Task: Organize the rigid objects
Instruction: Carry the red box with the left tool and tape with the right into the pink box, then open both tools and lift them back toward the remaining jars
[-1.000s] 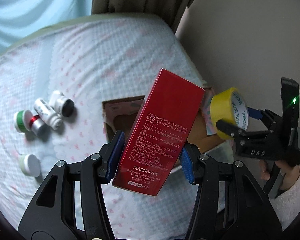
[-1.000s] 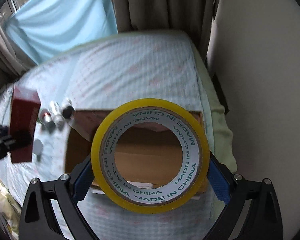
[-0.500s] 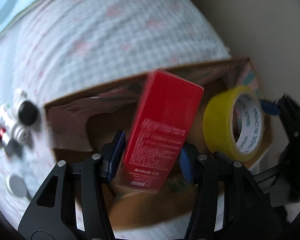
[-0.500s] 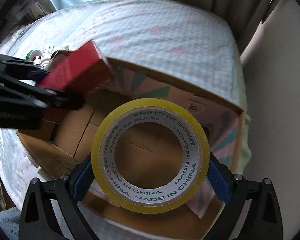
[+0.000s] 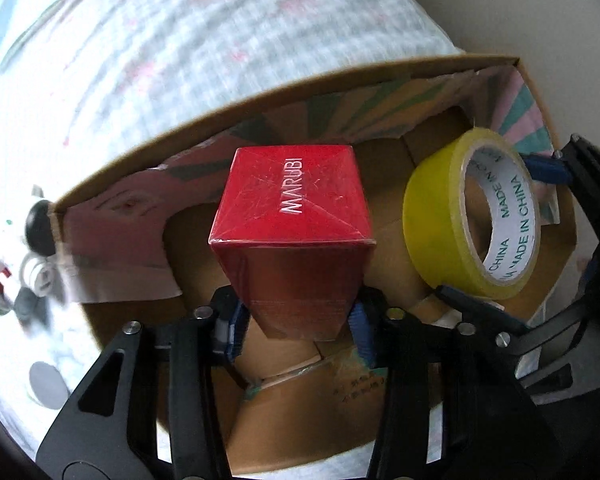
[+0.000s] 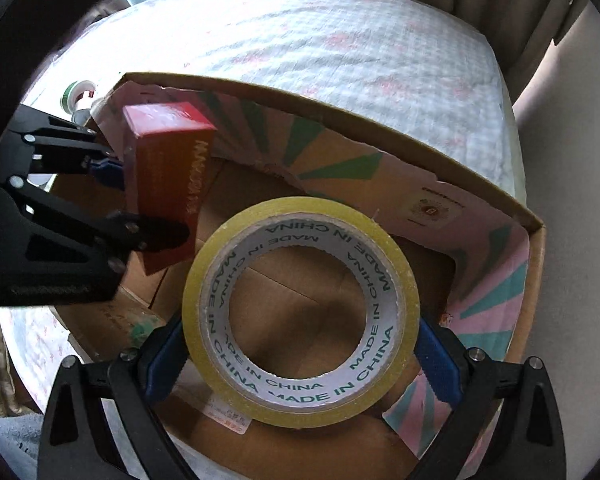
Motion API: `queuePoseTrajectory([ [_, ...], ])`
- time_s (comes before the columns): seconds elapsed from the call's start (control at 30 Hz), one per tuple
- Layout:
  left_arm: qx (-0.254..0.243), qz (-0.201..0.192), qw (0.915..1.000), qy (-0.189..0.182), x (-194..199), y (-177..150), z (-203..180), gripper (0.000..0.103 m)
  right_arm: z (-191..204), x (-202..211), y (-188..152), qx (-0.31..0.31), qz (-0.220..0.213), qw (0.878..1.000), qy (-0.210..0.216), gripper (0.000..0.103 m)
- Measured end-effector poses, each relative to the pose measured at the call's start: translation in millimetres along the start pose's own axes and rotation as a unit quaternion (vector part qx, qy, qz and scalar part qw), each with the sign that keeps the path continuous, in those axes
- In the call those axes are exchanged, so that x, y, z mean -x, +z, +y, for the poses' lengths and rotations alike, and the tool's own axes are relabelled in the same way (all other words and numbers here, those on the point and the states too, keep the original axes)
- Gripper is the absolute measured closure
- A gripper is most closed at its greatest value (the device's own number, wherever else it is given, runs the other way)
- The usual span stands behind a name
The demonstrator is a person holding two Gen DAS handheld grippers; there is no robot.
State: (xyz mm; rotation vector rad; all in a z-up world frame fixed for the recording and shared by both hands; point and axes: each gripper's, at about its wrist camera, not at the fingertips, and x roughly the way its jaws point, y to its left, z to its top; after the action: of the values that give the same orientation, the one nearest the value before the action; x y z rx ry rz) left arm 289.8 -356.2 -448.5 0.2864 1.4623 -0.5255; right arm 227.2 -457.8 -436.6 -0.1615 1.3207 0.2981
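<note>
Soft checked bedding (image 5: pixel 228 56) with little pink marks lies under everything, and a big brown cardboard box (image 5: pixel 340 76) sits on it, open at the top.

I hold the red box (image 5: pixel 296 216) with my left gripper (image 5: pixel 296 320). It stands upright down inside the cardboard box, near the left end. My left jaws are opening now. The red box is still between the blue pads, low on its sides, but I cannot tell if they still press it. It is tall and square, shiny red, with white letters on its top. I think it is light and stiff, with hard corners. Its wrap looks smooth, so it may slip. I would take it by two flat sides, not by the corners.

My right gripper (image 6: pixel 300 344) is closed on the tape roll (image 6: pixel 300 312). The pads press its yellow rim from both sides. It hangs over the middle of the cardboard box, just right of the red box and not touching it. The roll is yellow, with a white inside ring and green words. I think it is hard and round, so it could roll away if I set it on its edge.

Some small bottles (image 5: pixel 36 272) lie on the bedding outside the cardboard box, past its left wall.
</note>
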Motion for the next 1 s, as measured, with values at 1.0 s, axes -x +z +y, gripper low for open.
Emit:
queuePoseTrajectory([
  [1.0,0.018,-0.076,0.9967,0.024,136,-44,9,0.0,15,109,-5,0.002,-0.071,0.996,-0.058,0.0],
])
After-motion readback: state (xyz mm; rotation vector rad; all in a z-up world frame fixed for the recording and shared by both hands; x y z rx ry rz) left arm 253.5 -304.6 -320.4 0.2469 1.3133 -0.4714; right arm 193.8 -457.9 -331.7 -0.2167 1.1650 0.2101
